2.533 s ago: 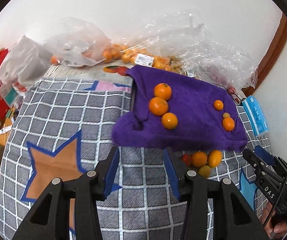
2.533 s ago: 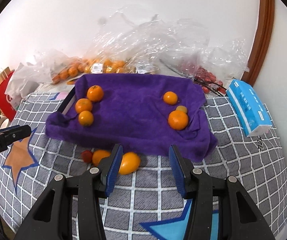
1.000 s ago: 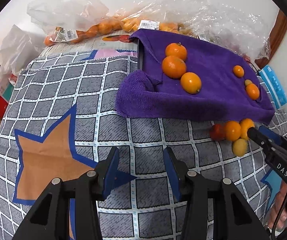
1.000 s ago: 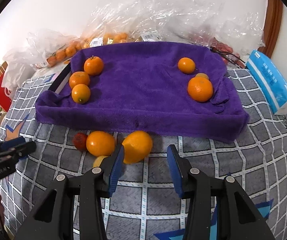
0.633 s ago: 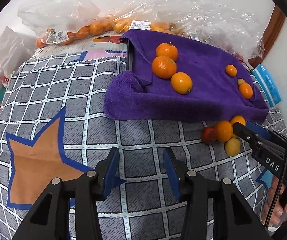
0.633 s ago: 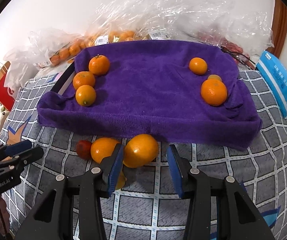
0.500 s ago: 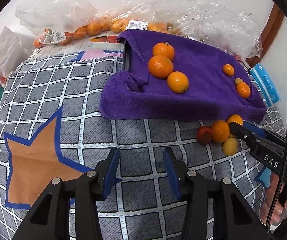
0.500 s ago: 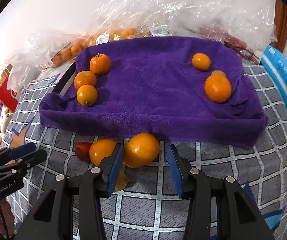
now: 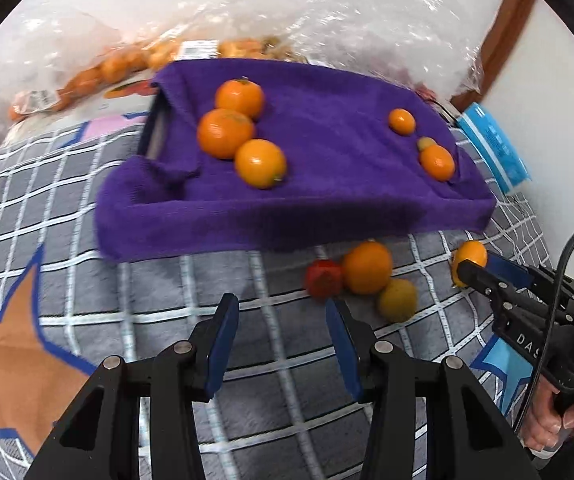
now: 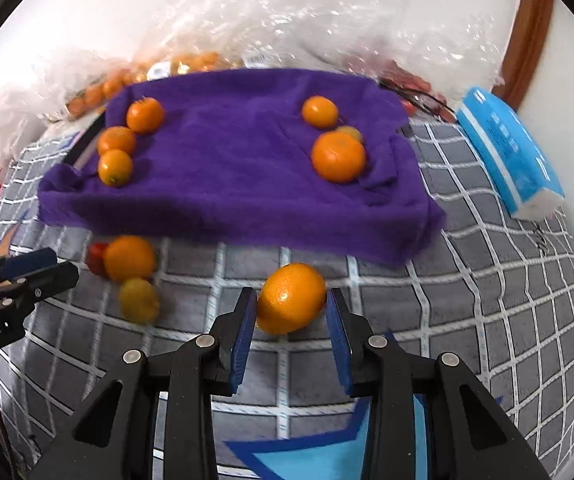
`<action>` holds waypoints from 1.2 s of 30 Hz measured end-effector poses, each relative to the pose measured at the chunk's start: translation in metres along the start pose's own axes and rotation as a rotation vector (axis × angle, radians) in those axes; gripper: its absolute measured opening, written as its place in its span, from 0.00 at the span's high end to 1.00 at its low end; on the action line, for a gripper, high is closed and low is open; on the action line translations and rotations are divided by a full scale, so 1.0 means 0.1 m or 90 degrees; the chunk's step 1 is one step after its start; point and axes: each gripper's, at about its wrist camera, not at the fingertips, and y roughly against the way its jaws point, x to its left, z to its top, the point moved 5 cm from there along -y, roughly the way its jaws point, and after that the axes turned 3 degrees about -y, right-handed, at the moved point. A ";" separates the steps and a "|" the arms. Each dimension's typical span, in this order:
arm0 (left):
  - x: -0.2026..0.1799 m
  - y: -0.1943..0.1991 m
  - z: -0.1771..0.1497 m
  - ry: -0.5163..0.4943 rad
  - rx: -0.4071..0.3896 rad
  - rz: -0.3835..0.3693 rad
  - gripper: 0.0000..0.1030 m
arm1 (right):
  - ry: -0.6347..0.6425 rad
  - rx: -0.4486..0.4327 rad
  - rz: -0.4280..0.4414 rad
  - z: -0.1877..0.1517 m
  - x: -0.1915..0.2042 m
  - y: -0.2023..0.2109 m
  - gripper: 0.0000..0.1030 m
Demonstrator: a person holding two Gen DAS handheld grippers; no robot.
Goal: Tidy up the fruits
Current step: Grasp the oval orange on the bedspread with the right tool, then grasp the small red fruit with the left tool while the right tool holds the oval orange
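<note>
Right hand-held gripper has an orange between its blue pads; left pad touches the skin, right pad looks just off it, so can't tell if it's a firm grip. Jaws have just been closing round it. Orange is round, glossy, pitted peel, sitting on the grey checked blanket just in front of the purple towel.

Left hand-held gripper is part open, nothing in it, over the blanket.

Beside it: another orange, a small red fruit (blurred, type unclear) & a yellowish fruit, bunched together.

Towel is fluffy; six-ish oranges on it in two groups. Crinkly clear plastic bags behind, contents hard to read.
</note>
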 end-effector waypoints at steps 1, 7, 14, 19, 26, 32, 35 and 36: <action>-0.01 -0.02 0.00 -0.002 0.003 -0.004 0.58 | -0.001 0.000 0.001 0.00 0.00 0.00 0.65; -0.06 -0.13 0.04 -0.007 0.016 -0.012 0.58 | 0.016 -0.001 -0.008 0.03 0.06 -0.06 0.65; -0.10 -0.17 0.09 -0.012 0.013 -0.018 0.60 | 0.026 0.014 -0.024 0.02 0.10 -0.19 0.65; -0.13 -0.21 0.13 -0.015 0.011 -0.022 0.64 | 0.021 0.012 -0.022 0.03 0.08 -0.22 0.65; -0.17 -0.24 0.15 -0.020 0.013 -0.040 0.77 | 0.018 0.008 -0.019 0.05 0.08 -0.21 0.66; -0.15 -0.17 0.13 -0.017 0.007 -0.040 0.77 | 0.009 0.004 -0.022 0.06 0.05 -0.14 0.66; -0.12 -0.10 0.13 -0.010 0.001 -0.039 0.77 | 0.007 -0.003 -0.022 0.08 0.05 -0.07 0.66; -0.10 -0.08 0.13 -0.006 -0.002 -0.038 0.77 | 0.006 -0.007 -0.022 0.09 0.05 -0.03 0.66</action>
